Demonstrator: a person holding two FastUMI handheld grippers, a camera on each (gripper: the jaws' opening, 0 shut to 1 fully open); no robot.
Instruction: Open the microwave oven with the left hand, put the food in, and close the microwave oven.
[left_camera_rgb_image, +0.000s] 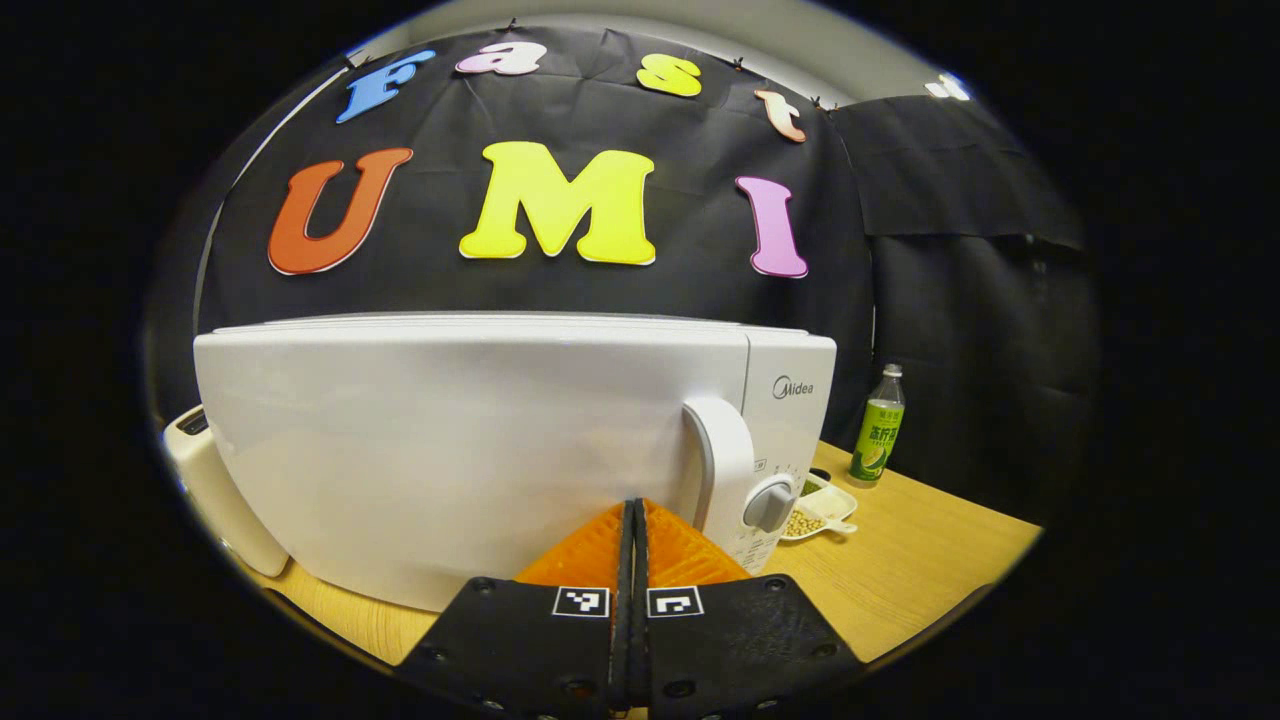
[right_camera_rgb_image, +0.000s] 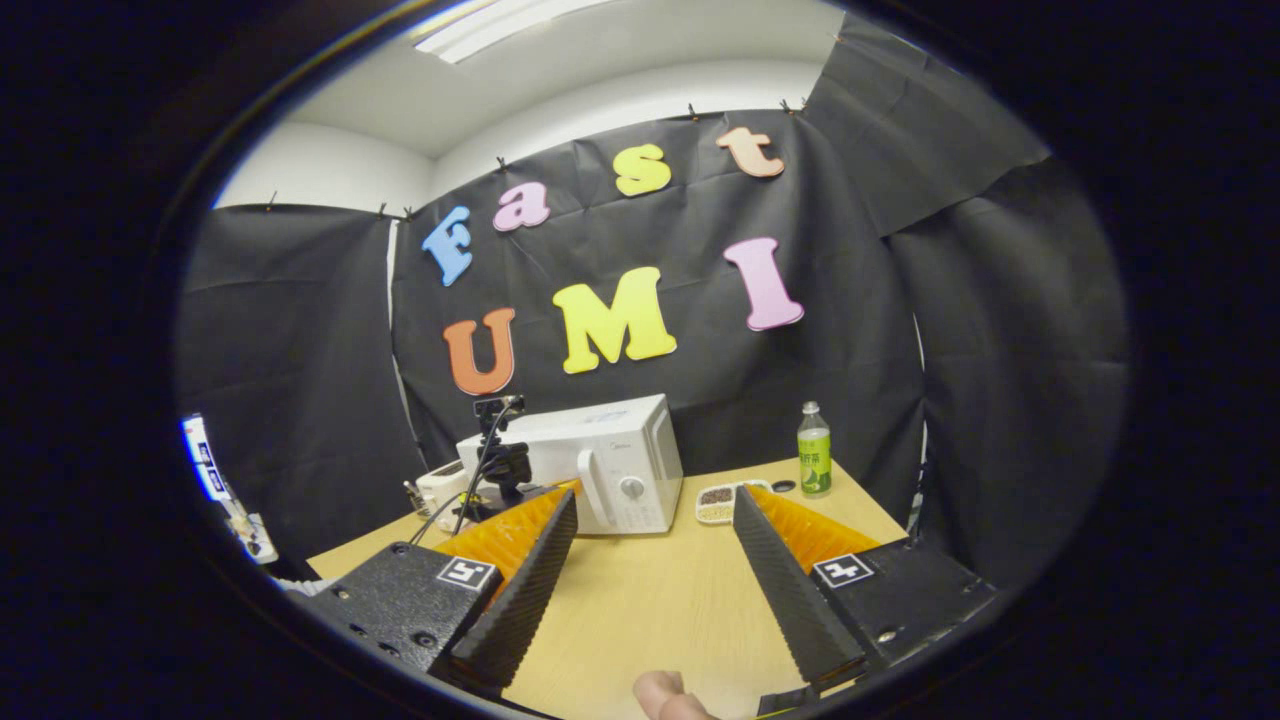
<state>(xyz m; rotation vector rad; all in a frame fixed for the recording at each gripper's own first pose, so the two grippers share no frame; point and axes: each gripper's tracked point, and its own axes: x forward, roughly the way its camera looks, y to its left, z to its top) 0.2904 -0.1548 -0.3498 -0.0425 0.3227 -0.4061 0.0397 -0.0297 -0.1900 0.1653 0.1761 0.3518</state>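
Pressed together with nothing between them, the fingers of the left gripper (left_camera_rgb_image: 632, 560) are seen nearest, just before the white microwave oven (left_camera_rgb_image: 480, 440), whose door is closed. Its vertical handle (left_camera_rgb_image: 722, 470) stands slightly to the right of the fingertips. For a clean opening, the fingers should probably be parted and hooked behind that handle. Farther back, the right gripper (right_camera_rgb_image: 655, 545) is held wide apart and empty above the tabletop (right_camera_rgb_image: 650, 600). The food dish (right_camera_rgb_image: 725, 500) is found right of the oven, near a green bottle (right_camera_rgb_image: 814, 455).
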